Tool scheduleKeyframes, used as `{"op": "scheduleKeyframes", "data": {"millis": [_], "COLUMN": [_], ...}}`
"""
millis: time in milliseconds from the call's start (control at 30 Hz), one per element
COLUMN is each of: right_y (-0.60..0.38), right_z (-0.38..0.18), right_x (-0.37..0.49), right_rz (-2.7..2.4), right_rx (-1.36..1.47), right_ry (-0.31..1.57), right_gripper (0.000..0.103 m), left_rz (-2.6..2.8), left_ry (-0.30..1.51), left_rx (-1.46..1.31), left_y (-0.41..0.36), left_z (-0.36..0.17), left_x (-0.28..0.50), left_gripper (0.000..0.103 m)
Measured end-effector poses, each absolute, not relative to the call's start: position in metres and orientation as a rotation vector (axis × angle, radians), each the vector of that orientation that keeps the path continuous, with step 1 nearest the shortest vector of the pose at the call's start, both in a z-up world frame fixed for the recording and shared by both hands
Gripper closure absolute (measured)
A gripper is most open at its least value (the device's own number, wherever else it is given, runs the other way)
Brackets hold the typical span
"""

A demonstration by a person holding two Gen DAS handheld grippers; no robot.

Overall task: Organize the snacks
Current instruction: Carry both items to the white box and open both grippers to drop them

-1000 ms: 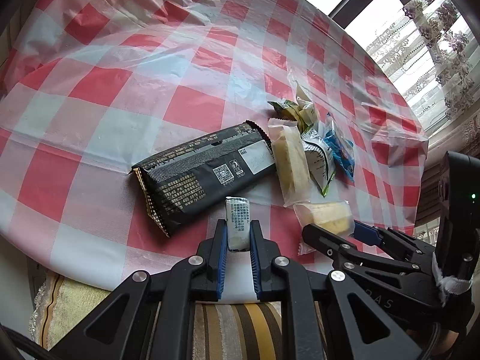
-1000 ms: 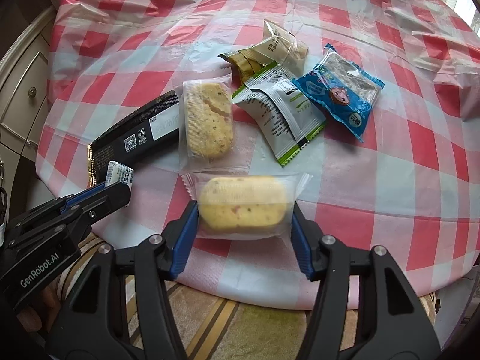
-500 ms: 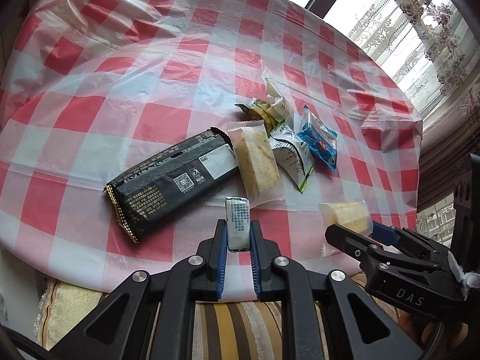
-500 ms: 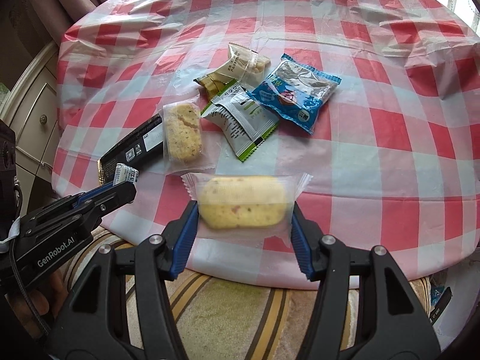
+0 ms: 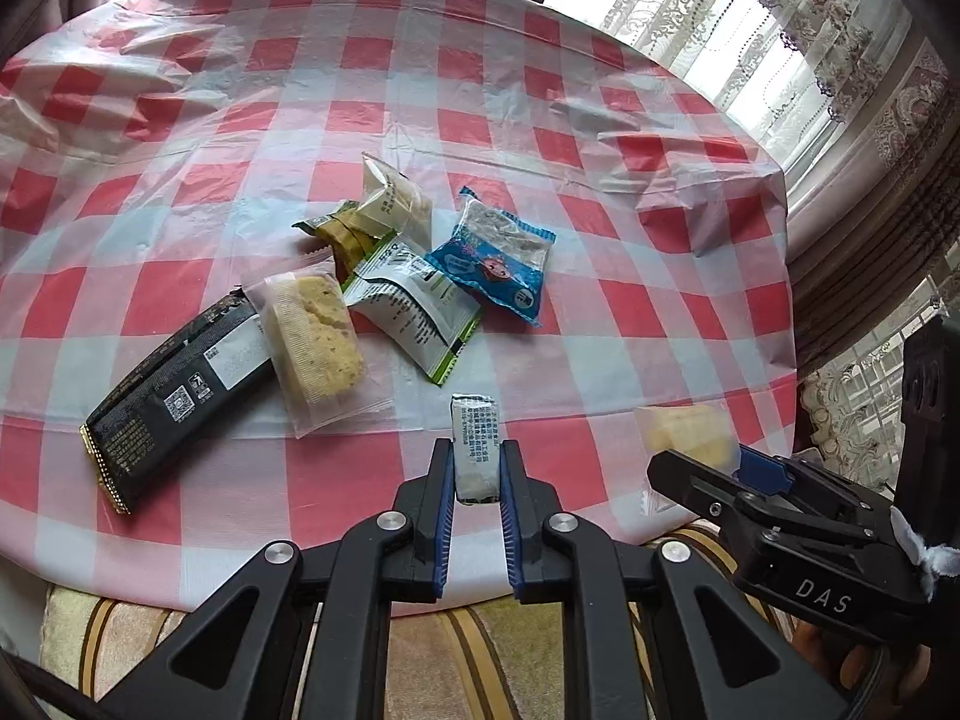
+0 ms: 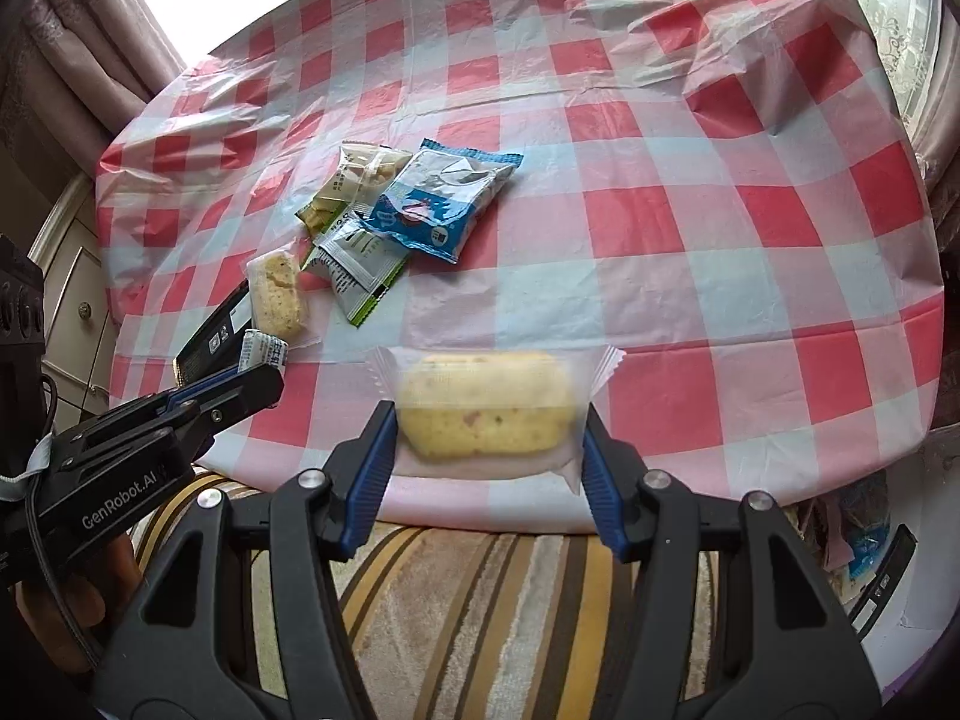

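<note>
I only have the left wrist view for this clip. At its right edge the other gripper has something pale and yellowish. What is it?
Observer: A yellow cake in a clear wrapper, clamped by its two ends in the right gripper.
Reviewer: Is it resting on the table?
Observer: It looks lifted; it hangs over the table's near edge, with a striped cushion below the gripper.
Reviewer: Anything off the table I can't see?
Observer: Yes, a white cabinet stands beyond the table's left side, by a curtain.
Reviewer: And my left gripper from that side?
Observer: The left gripper shows side-on, with the small white packet sticking out past its tips.
</note>
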State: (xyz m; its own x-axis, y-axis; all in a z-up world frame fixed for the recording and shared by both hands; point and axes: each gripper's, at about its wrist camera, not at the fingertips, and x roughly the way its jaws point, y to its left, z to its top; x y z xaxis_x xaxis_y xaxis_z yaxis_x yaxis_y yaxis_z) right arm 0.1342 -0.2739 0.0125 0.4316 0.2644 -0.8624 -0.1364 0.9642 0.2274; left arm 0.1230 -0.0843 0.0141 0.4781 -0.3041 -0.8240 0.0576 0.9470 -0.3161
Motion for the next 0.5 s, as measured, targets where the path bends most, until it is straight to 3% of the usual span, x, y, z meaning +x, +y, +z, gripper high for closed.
{"op": "scheduleKeyframes", "data": {"millis": [500], "right_y": [-0.404], "right_z": [0.013], "right_x": [0.100], "right_rz": [0.058], "right_rx": [0.298], "right_ry": [1.048], "right_gripper": [0.042], "left_rz": [-0.430], "left_ry": [1.079], "left_rx": [-0.088], "left_y": [-0.209], "left_z": [0.023], "left_x": [0.128], "left_gripper": [0.088]}}
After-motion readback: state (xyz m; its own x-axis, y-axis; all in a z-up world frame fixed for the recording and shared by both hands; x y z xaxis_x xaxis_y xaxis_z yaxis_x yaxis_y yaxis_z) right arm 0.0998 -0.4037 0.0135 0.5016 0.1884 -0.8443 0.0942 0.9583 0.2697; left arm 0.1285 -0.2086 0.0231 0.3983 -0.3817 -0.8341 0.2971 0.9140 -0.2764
